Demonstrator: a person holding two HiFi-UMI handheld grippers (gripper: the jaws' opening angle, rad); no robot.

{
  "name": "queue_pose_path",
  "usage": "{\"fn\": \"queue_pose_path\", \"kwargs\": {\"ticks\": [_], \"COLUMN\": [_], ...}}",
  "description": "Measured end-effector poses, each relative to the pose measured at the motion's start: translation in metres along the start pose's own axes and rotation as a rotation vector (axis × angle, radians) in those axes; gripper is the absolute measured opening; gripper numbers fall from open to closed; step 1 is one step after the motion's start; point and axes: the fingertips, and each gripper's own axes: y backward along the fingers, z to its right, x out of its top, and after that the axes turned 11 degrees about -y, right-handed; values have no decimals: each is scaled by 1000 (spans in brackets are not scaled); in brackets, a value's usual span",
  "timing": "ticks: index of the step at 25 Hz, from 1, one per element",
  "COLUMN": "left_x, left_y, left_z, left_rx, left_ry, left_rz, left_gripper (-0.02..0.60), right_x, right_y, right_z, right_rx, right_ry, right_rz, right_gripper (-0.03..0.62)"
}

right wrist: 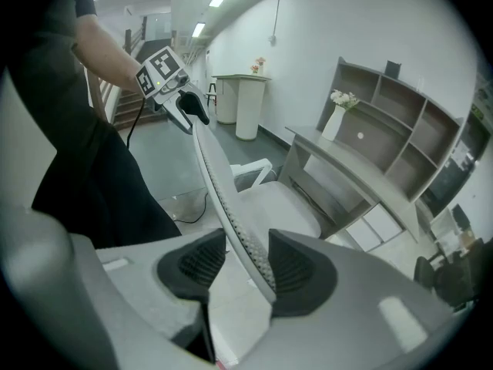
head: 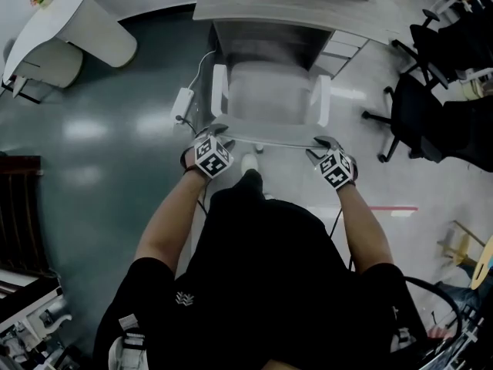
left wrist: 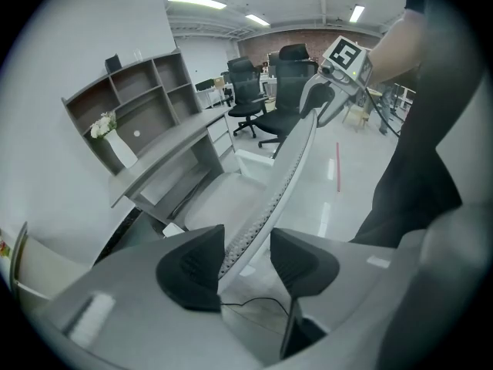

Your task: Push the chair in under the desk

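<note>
**Student:** Why is the desk standing with its kneehole toward the person?

**Tutor:** The opening is facing the white office chair. The chair is standing squarely before it, seat front near the desk's edge and not yet tucked under. That is lining it up for a straight push.

**Student:** And why are both tools sitting on the backrest?

**Tutor:** The left gripper is clamping the top rim near one corner and the right gripper near the other. Each is holding its pads closed on the mesh edge. Gripping both ends is probably keeping the chair from swivelling.

**Student:** How many of each?

**Tutor:** One desk, one white chair and at least two black chairs well apart at the right. Then two armrests, two grippers and one flower vase.
</note>
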Motion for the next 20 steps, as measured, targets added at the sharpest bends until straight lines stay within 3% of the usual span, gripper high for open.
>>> {"fn": "queue_pose_path", "kwargs": {"ticks": [20], "left_x": [7], "left_y": [-51], "left_z": [-137], "left_rx": [-36], "left_ry": [-32], "left_rz": [51], "left_gripper": [195], "right_x": [81], "right_y": [-62], "right_z": [95], "right_rx": [-33], "right_ry": [-42], "right_rz": [-52], "right_gripper": [178]}}
